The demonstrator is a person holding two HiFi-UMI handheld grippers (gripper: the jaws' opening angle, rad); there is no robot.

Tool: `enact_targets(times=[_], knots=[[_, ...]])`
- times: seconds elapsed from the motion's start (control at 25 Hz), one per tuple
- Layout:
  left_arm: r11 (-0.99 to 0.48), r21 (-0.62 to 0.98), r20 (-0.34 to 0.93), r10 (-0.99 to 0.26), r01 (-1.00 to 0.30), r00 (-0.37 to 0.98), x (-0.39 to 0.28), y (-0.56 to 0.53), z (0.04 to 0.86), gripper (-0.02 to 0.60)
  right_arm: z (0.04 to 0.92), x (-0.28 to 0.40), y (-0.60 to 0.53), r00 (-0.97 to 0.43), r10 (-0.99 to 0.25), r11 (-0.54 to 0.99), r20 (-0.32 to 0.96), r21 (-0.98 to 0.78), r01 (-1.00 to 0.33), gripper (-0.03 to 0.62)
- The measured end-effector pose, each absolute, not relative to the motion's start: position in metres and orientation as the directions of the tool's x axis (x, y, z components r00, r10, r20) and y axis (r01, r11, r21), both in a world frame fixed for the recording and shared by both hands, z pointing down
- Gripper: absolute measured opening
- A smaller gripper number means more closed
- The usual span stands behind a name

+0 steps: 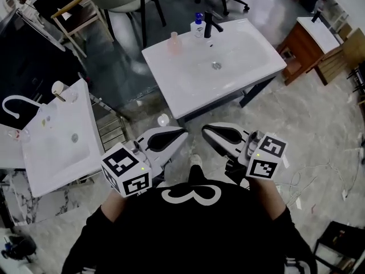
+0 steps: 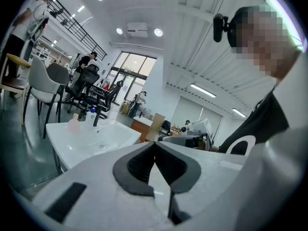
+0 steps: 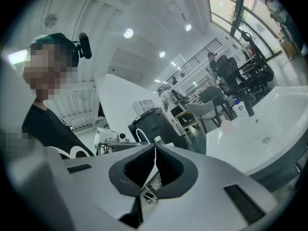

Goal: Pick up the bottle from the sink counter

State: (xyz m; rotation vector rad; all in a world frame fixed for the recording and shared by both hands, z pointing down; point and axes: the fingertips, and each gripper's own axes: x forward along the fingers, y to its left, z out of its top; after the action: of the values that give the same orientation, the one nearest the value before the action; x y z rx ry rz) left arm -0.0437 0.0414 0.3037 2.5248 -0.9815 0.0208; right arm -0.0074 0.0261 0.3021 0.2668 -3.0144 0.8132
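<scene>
Pink bottle (image 1: 175, 43) stands on the white counter (image 1: 168, 76), well apart from the left claw (image 1: 181, 133) and right claw (image 1: 205, 131), both closed and empty.

**Two bottles upright on the white sink counter**

The sink counter (image 1: 165, 73) is a white rectangular surface with a shallow basin and a round metal drain (image 1: 215, 65) in the middle. It sits skewed in the head view.

Two bottles stand upright along its far edge. A pale, translucent pink bottle (image 1: 174, 43) stands alone near the far left corner, on the flat rim. A small white bottle with a blue cap (image 1: 198, 25) stands further right, just beside the black faucet (image 1: 209, 23). The two bottles stand apart, not touching. Neither is tipped or lifted, and both rest on the surface.
</scene>
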Motion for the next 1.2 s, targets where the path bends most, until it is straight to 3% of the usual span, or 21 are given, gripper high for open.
enact_targets(times=[0.56, 1.2], knots=[[-0.574, 0.448, 0.171, -0.697, -0.685, 0.696, -0.048, -0.092, 0.321, 0.015, 0.325, -0.010, -0.108, -0.993, -0.108, 0.831, 0.048, -0.544, -0.117, 0.014], [-0.518, 0.453, 0.121, -0.770, -0.725, 0.626, -0.086, -0.140, 0.334, 0.018, 0.353, -0.033, -0.145, -0.992, -0.098, 0.800, 0.080, -0.586, -0.126, 0.015]])
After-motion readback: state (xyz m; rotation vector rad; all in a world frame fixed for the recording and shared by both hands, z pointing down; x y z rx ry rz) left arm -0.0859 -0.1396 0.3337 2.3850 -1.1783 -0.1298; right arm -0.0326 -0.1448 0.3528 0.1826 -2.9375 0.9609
